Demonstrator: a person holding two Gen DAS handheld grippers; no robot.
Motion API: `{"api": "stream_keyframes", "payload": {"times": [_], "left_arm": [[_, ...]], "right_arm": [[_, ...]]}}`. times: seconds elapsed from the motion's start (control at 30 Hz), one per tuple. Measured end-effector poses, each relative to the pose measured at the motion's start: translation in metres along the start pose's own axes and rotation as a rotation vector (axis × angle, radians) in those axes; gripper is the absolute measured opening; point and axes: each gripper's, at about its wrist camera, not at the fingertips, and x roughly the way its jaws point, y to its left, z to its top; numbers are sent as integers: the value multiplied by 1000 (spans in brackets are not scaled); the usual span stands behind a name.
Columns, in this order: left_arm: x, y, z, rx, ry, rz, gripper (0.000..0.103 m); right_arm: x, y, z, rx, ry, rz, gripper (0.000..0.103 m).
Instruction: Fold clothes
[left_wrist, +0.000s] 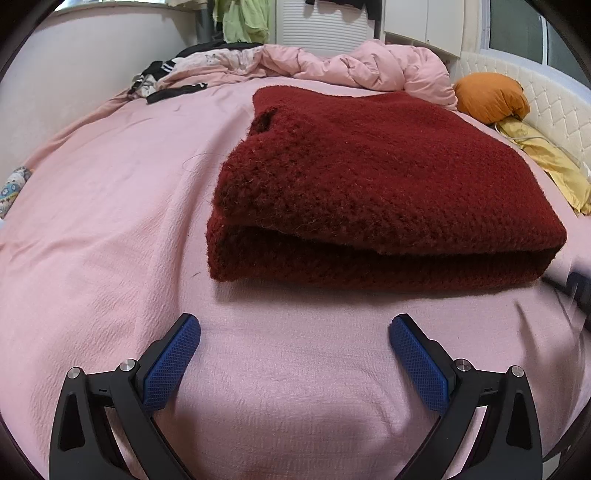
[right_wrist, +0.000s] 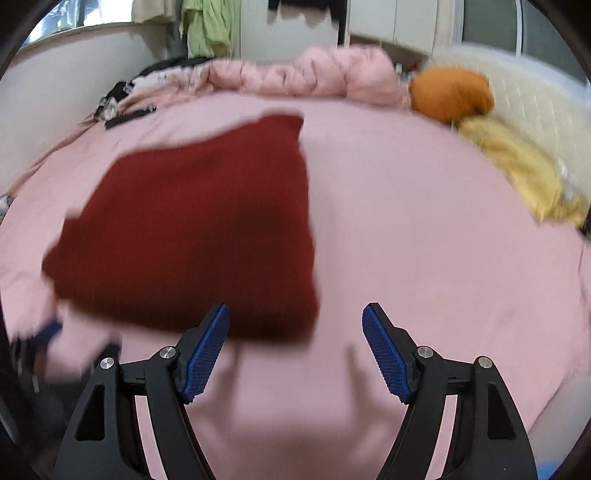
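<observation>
Left wrist view: your left gripper (left_wrist: 294, 330) stands wide apart at the bottom of the frame with nothing between its blue pads (left_wrist: 170, 363), only bare pink bedsheet (left_wrist: 110, 229) beneath. The red knitted sweater (left_wrist: 369, 177) lies just beyond the tips, centre to right of the frame, folded into a thick stack with the doubled edge facing you. In the right wrist view your right gripper (right_wrist: 295, 319) also gapes empty; its left pad overlaps the near corner of the sweater in the picture, but you cannot tell whether it touches, since the whole frame is smeared.

The risks from here, as I judge them:
- The upper layer overhangs the lower one loosely at the near edge; a pad brushing it sideways would drag the fold open.
- The fuzzy knit could snag on the ribbed pads and lift with them.
- If you pinch only the top layer to move the stack, the layers beneath would slide out.
- The crumpled pink duvet (left_wrist: 354, 64) and the orange cushion (left_wrist: 491, 96) in the upper right crowd the far side, leaving little room to push the stack that way.
</observation>
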Motion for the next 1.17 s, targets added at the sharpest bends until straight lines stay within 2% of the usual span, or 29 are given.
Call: {"api": "stream_keyframes", "payload": {"times": [0.07, 0.1, 0.47, 0.63, 1.17], "left_arm": [[0, -2, 0, 8, 0, 13, 103], [0, -2, 0, 8, -1, 18, 103], [-2, -2, -2, 2, -7, 27, 103], [-3, 2, 1, -21, 4, 3, 103], [-1, -4, -1, -17, -12, 50, 103]], "right_arm": [[11, 4, -22, -23, 54, -1, 75], [9, 6, -26, -50, 21, -12, 75], [7, -2, -26, -60, 22, 11, 76], [9, 0, -25, -68, 14, 26, 76], [8, 0, -28, -79, -18, 51, 77]]}}
